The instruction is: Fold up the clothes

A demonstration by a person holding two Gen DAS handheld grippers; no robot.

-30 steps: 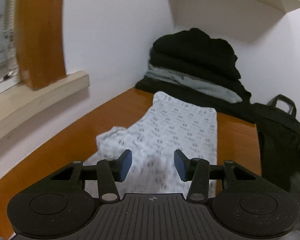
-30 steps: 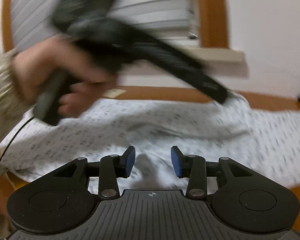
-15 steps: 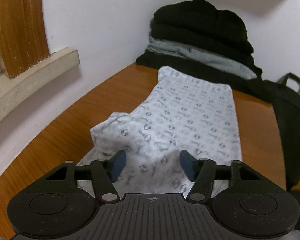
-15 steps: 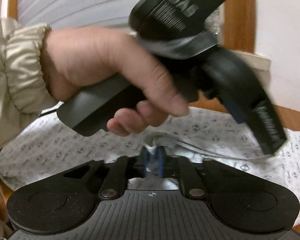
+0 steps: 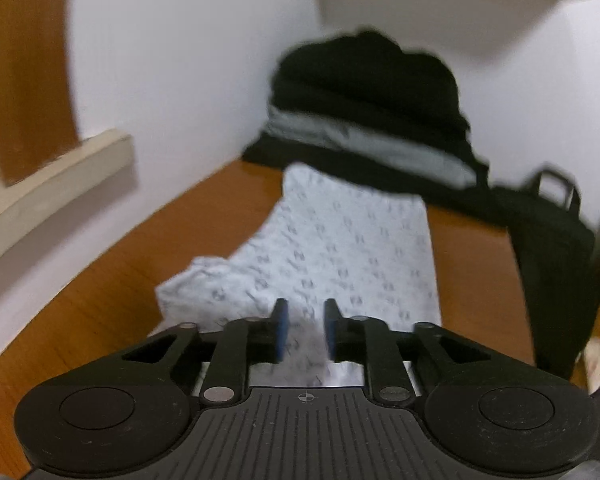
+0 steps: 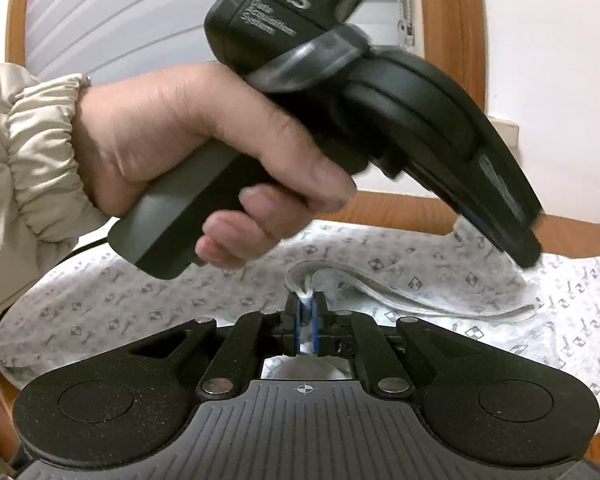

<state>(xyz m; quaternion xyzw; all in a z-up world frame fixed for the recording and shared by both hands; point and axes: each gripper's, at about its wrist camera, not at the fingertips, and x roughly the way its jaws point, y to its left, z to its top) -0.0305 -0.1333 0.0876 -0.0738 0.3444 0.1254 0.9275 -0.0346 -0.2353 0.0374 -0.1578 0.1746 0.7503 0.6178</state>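
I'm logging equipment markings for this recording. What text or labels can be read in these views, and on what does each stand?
"DAS": large letters on the black housing of the left gripper, right wrist view.
"Data Acquisition System": smaller print just below it.
Another label lower on that housing: too blurred to read.
Patterned garment: small printed motifs, no legible words.
Left wrist view: no readable text.

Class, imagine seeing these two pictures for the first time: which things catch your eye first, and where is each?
In the right wrist view, a hand gripping the black left gripper fills the upper frame, above the patterned white shirt. The right gripper pinches a fold of it. In the left wrist view, a pile of dark clothes sits at the table's far end.
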